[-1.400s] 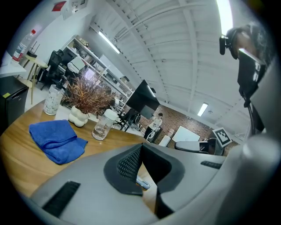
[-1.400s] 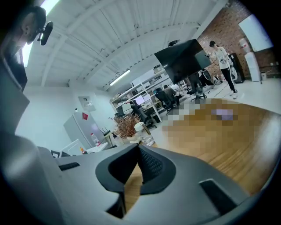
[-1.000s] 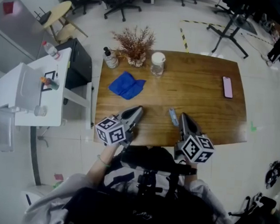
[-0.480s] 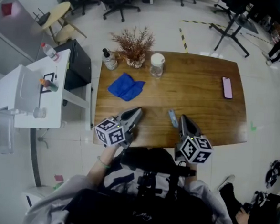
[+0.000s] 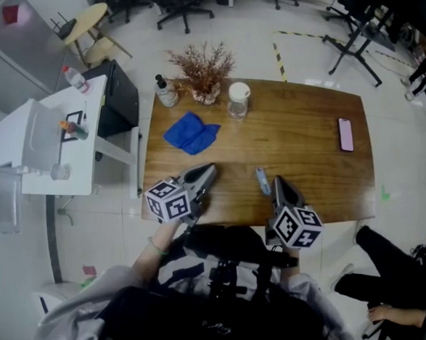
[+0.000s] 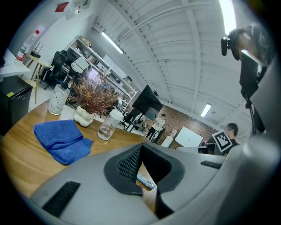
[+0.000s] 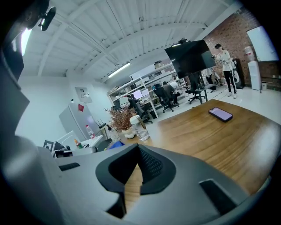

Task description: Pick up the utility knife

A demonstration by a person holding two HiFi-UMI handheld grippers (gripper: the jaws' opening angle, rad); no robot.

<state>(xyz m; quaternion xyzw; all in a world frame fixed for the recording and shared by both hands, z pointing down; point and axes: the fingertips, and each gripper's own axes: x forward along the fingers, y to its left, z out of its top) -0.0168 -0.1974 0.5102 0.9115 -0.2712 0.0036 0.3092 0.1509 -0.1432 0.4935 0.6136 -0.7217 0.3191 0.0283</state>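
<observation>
A small grey-blue utility knife (image 5: pixel 262 178) lies on the wooden table (image 5: pixel 301 154) near its front edge. My right gripper (image 5: pixel 278 181) rests just right of the knife, jaws shut and empty, tips close beside it without holding it. My left gripper (image 5: pixel 211 167) sits at the front left of the table, jaws shut with nothing between them. Through the gap under the left jaws, the knife (image 6: pixel 145 181) shows lying on the wood. In the right gripper view the right gripper (image 7: pixel 138 146) points across the table top.
A blue cloth (image 5: pixel 192 131) lies left of centre. At the back edge stand a dried plant in a white vase (image 5: pixel 203 69), a small bottle (image 5: pixel 167 90) and a clear jar (image 5: pixel 239 98). A phone (image 5: pixel 346 132) lies at the right. A person's legs (image 5: pixel 391 269) are on the floor at right.
The right gripper has shifted slightly. A person has come into view on the floor at lower right. The knife and the left gripper have not moved.
</observation>
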